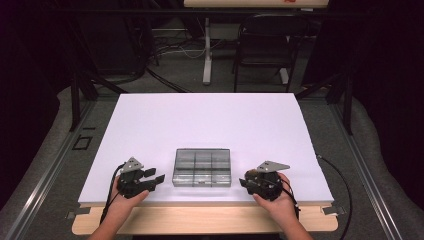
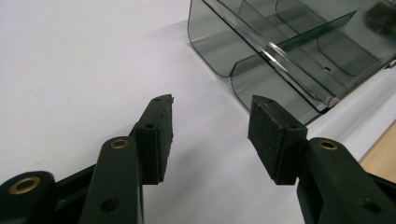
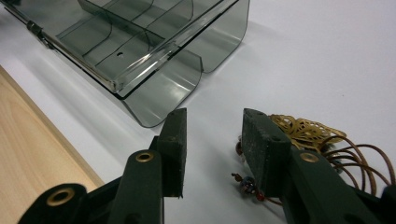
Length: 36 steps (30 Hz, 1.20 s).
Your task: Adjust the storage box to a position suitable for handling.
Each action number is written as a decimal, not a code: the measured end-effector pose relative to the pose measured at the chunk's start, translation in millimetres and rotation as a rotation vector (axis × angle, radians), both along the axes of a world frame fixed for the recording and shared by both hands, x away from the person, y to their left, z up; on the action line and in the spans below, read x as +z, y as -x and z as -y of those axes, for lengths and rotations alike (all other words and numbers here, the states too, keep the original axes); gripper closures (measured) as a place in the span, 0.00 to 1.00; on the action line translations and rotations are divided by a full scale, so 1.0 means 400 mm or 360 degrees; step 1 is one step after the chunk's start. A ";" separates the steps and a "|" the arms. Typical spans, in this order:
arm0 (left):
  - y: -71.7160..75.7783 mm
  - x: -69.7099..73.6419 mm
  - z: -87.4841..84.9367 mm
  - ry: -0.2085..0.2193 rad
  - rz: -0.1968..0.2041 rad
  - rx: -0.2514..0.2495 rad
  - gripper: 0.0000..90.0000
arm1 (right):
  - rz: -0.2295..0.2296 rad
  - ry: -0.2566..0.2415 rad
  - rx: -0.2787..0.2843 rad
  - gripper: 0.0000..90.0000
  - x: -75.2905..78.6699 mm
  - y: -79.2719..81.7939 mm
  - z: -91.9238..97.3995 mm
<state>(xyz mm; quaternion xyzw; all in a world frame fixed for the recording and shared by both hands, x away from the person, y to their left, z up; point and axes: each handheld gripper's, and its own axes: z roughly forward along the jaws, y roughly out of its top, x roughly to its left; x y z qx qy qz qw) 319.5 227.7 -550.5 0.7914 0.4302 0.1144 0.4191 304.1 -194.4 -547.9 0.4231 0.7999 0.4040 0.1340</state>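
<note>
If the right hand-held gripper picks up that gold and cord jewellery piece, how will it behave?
The jewellery piece would probably hang floppy: its thin brown cord loops lie loosely coiled. It looks light, with open gold filigree. The small beads on strands may dangle and snag on the right hand-held gripper.

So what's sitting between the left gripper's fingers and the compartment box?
Nothing. In the left gripper view, bare white table runs from the open fingers of the left gripper to the smoky clear compartment box.

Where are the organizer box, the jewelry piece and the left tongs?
organizer box (image 1: 202, 167): high view, a middle divider.
jewelry piece (image 3: 310, 131): right gripper view, its gold filigree plate.
left tongs (image 2: 210, 123): left gripper view, the gap midway between the tips.
</note>
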 end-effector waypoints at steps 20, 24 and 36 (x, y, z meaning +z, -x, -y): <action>0.002 -0.005 0.014 0.0009 -0.0025 -0.0028 0.57 | -0.0011 0.0031 0.0118 0.74 0.006 0.016 -0.039; 0.002 -0.005 0.015 0.0012 -0.0022 -0.0036 0.57 | -0.0004 0.0033 0.0135 0.82 0.007 0.019 -0.042; 0.003 -0.006 0.017 0.0023 -0.0034 -0.0035 0.57 | 0.0027 0.0006 0.0179 0.98 0.020 0.028 -0.045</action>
